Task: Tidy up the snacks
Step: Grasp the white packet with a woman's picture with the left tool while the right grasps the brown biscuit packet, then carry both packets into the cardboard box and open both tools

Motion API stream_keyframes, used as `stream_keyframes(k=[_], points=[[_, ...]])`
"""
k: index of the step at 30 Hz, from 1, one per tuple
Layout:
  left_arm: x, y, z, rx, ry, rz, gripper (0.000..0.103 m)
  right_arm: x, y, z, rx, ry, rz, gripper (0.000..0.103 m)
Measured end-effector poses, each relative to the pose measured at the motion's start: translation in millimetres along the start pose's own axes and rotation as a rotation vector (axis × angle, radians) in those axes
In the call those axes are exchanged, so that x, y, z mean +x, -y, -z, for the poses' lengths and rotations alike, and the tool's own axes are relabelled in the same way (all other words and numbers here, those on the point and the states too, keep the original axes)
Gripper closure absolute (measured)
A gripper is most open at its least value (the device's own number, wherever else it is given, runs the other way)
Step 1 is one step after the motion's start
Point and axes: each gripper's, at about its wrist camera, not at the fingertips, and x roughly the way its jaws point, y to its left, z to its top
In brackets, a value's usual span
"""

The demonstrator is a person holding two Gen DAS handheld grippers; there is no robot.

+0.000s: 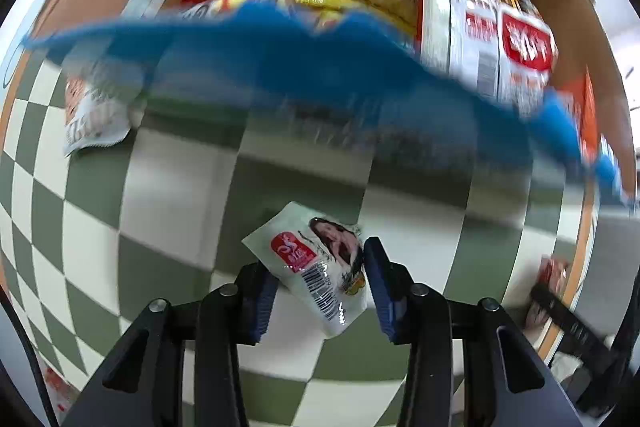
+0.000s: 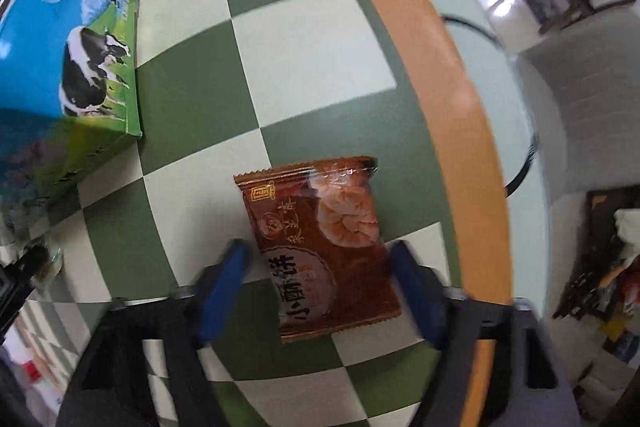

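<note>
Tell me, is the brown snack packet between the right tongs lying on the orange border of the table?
No, the brown snack packet lies on the green-and-white checked cloth, left of the orange border.

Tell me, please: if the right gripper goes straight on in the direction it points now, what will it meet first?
Most likely the brown snack packet, which lies flat on the checkered table between the fingers of the right gripper. The pads do not seem to press it yet. Directly beneath the packet is the table itself.

A black cable [image 2: 524, 155] crosses the checkered tablecloth [image 2: 312, 39].
</note>
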Motion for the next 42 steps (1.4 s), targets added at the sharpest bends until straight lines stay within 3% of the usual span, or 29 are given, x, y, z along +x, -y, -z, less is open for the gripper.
stream_keyframes(k=[7,13,19,24,29,32,36,42], points=[[-5,-23,37,0.012,-0.056,0.008,0.067,0,-24,30,-0.063,-0.028,-0.030,0.042],[-19,-38,59,0.024,-0.075,0.023,0.067,-6,-39,66,-0.056,-0.055,-0.121,0.042],[-50,-44,56,0.049,-0.059,0.056,0.067,-26,-63,90,-0.081,-0.059,-0.214,0.042],[-106,-26,36,0.074,-0.007,0.148,0.067,-73,-89,82,-0.120,-0.016,-0.307,0.042],[-160,-24,-16,0.088,0.045,0.237,0.067,-142,-99,56,-0.145,0.076,-0.409,0.042],[-184,-12,-57,0.109,0.087,0.251,0.067,-177,-109,30,-0.155,0.119,-0.462,0.042],[-192,8,-118,0.131,0.139,0.220,0.067,-209,-134,-28,-0.182,0.185,-0.470,0.042],[-164,27,-219,0.168,0.109,0.125,0.067,-193,-169,-121,-0.192,0.179,-0.375,0.042]])
